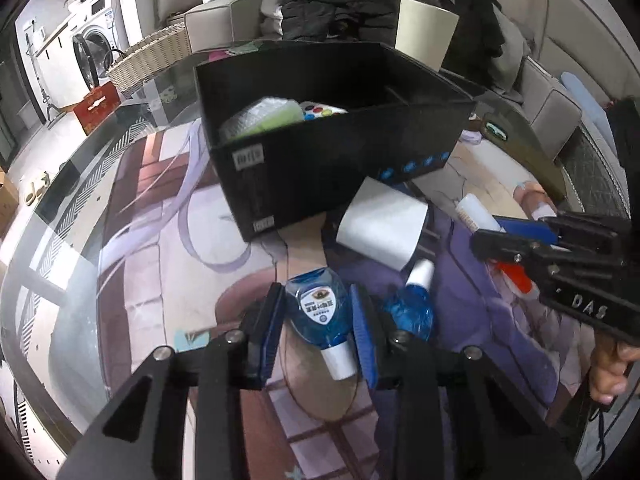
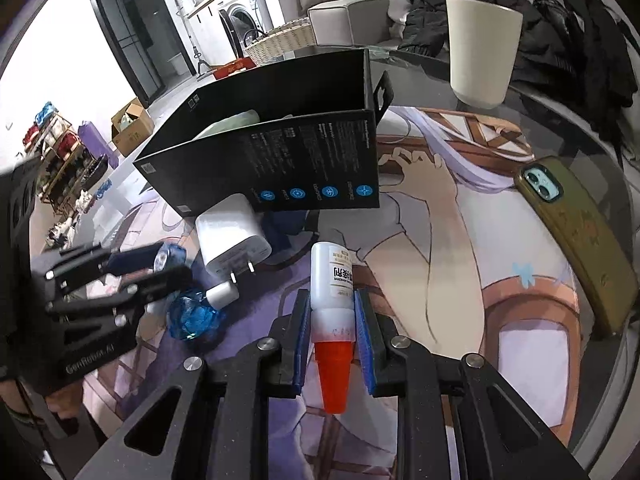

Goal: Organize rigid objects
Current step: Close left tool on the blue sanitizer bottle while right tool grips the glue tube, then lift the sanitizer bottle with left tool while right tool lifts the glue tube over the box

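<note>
My left gripper (image 1: 318,312) is shut on a small blue bottle (image 1: 316,308) with a white cap, its blue pads pressing both sides. A second blue bottle (image 1: 412,304) lies just right of it on the mat. My right gripper (image 2: 333,316) is shut on a white glue bottle (image 2: 332,280) with an orange cap pointing back at the camera. A black open box (image 1: 320,152) stands beyond, with a green-lidded item and a colourful thing inside. A white charger plug (image 2: 232,244) lies against the box's front. The right gripper (image 1: 504,240) also shows at the right edge of the left wrist view.
A printed mat (image 2: 460,240) covers the round glass table (image 1: 80,184). A phone in an olive case (image 2: 576,232) lies at the right, a cream cup (image 2: 480,52) behind the box. A wicker basket (image 1: 148,56), a sofa with dark clothes and a washing machine stand beyond.
</note>
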